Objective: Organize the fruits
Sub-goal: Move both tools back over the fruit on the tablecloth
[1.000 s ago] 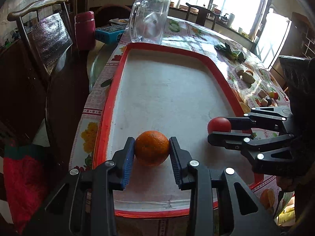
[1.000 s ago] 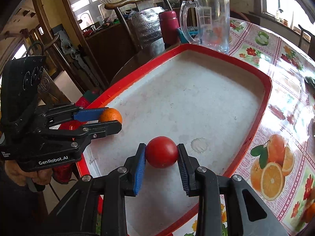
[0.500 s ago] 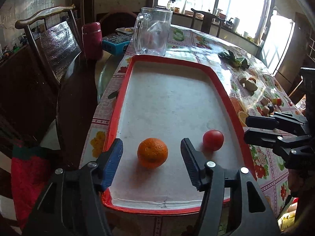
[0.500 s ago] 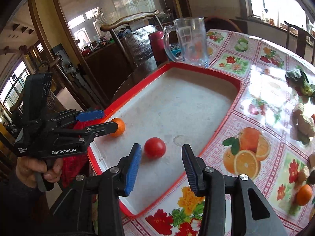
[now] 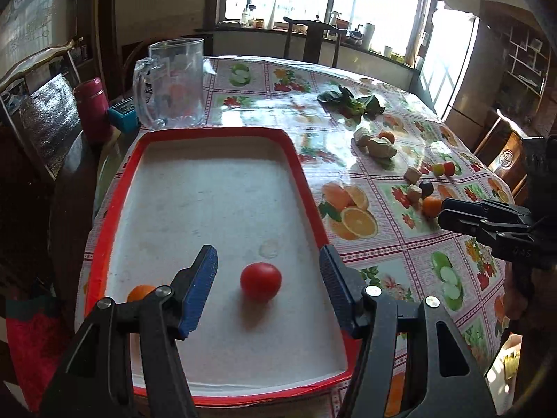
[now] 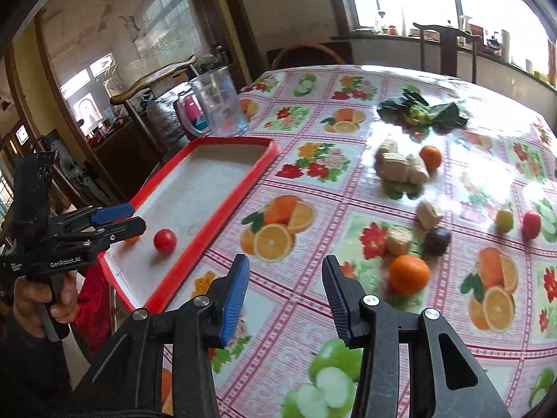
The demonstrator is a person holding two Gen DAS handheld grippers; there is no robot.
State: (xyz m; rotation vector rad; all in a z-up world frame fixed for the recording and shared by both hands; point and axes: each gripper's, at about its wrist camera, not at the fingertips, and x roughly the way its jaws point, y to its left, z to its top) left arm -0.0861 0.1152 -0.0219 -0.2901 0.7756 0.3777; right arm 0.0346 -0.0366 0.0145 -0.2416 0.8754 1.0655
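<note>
A red-rimmed white tray [image 5: 306,181] holds a red tomato [image 5: 260,281] and an orange [image 5: 139,291], the orange half hidden behind my left finger. My left gripper [image 5: 267,249] hovers open above the tray's near end, touching neither fruit. My right gripper [image 6: 286,261] is open over the flowered tablecloth to the right of the tray [image 6: 222,230], with nothing between its fingers. A loose orange [image 6: 409,273] lies just ahead and right of it. Beyond are a dark fruit [image 6: 437,242], a small orange [image 6: 430,156], a yellow-green fruit [image 6: 504,220] and a small red fruit [image 6: 531,224].
A glass mug [image 5: 170,83] stands at the tray's far end, with a pink flask [image 5: 92,108] and a blue box beside it. Ginger pieces [image 6: 400,169] and leafy greens [image 6: 423,111] lie among the fruit. Wooden chairs stand at the left and far edges.
Both grippers opened and let go, leaving the orange and the tomato on the tray. Both then drew back and up; the right one swung off the tray towards the loose fruit.
</note>
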